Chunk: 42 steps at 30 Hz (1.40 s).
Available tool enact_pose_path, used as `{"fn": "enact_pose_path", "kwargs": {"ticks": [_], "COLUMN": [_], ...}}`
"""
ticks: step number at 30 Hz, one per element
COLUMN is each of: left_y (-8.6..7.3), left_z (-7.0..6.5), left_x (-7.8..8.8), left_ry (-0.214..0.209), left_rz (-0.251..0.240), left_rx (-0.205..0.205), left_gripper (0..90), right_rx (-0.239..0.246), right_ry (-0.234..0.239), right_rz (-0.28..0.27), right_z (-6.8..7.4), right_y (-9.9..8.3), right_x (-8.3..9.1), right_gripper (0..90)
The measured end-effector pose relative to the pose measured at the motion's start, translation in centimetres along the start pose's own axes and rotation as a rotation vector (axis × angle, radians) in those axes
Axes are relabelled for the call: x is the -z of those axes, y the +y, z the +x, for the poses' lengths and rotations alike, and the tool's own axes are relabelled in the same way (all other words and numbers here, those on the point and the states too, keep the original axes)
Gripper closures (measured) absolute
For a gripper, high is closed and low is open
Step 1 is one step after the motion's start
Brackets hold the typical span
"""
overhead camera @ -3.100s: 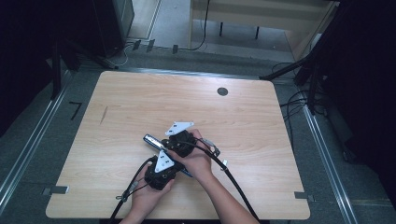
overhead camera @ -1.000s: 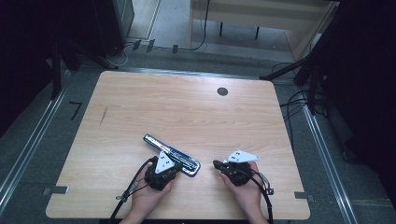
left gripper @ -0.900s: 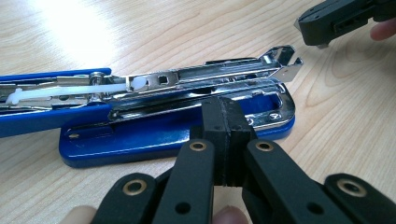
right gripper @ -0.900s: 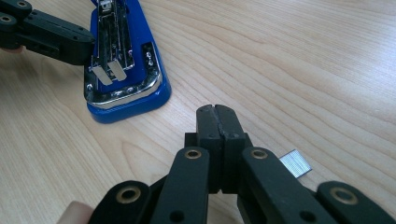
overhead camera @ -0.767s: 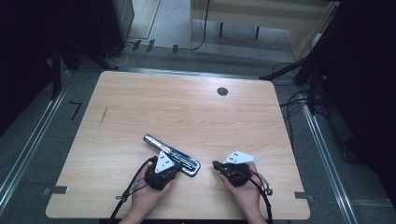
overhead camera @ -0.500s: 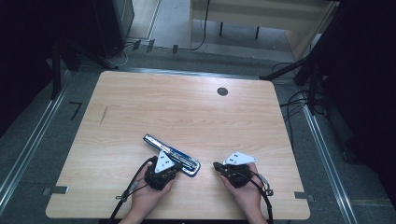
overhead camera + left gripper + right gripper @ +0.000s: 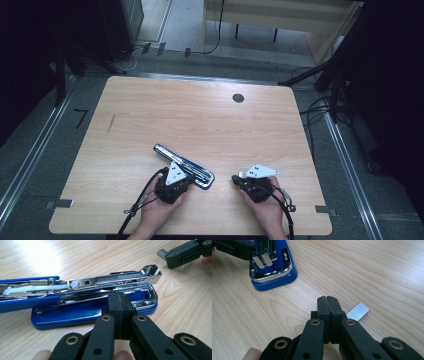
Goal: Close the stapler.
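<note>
A blue stapler [image 7: 183,165] lies opened flat on the wooden table [image 7: 200,120], its chrome magazine [image 7: 110,282] exposed and its top arm folded back to the left. My left gripper [image 7: 119,301] is shut with nothing between its jaws, its tips just in front of the stapler's base; in the high view the left gripper [image 7: 186,178] sits at the stapler's near end. My right gripper [image 7: 327,301] is shut and empty, low over the table. A short strip of staples [image 7: 357,311] lies on the wood just right of its tips. The right gripper [image 7: 236,179] points left toward the stapler.
A dark round hole [image 7: 238,98] sits in the table near its far edge. Cables trail from both grippers over the near edge. The other gripper [image 7: 183,252] shows at the left gripper view's top right. Dark stands and floor cables surround the table.
Three seconds ago both grippers were together at the stapler. The right gripper has since drawn away to the right front of the table. Over the last second it barely moved.
</note>
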<state>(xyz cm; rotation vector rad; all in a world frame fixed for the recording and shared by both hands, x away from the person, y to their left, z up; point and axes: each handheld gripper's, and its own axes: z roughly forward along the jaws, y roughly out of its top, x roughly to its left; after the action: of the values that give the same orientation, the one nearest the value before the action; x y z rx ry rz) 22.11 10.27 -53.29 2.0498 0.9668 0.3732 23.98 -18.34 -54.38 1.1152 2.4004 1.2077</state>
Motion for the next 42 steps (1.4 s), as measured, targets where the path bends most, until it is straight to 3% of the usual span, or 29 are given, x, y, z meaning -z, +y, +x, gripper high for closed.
{"fn": "enact_pose_path", "kwargs": {"ticks": [25, 32, 38, 42], "left_y": [0.0, 0.0, 0.0, 0.0], "left_z": [0.0, 0.0, 0.0, 0.1], "left_x": [0.0, 0.0, 0.0, 0.0], "left_ry": [-0.002, -0.003, -0.003, -0.003], "left_rz": [0.000, -0.001, 0.000, 0.001], "left_rx": [0.001, 0.002, 0.002, 0.001], "left_gripper": [90.0, 90.0, 90.0, 90.0], "right_rx": [-0.015, 0.005, 0.072, 0.090], "right_ry": [-0.019, 0.042, 0.041, 0.038], "right_rz": [0.012, 0.003, 0.042, 0.052], "right_z": [-2.0, -3.0, -3.2, -3.1], "right_y": [-1.0, -0.5, -0.2, 0.0], "right_x": [1.9, 2.6, 2.5, 2.4], "right_gripper": [90.0, 85.4, 79.9, 76.6]}}
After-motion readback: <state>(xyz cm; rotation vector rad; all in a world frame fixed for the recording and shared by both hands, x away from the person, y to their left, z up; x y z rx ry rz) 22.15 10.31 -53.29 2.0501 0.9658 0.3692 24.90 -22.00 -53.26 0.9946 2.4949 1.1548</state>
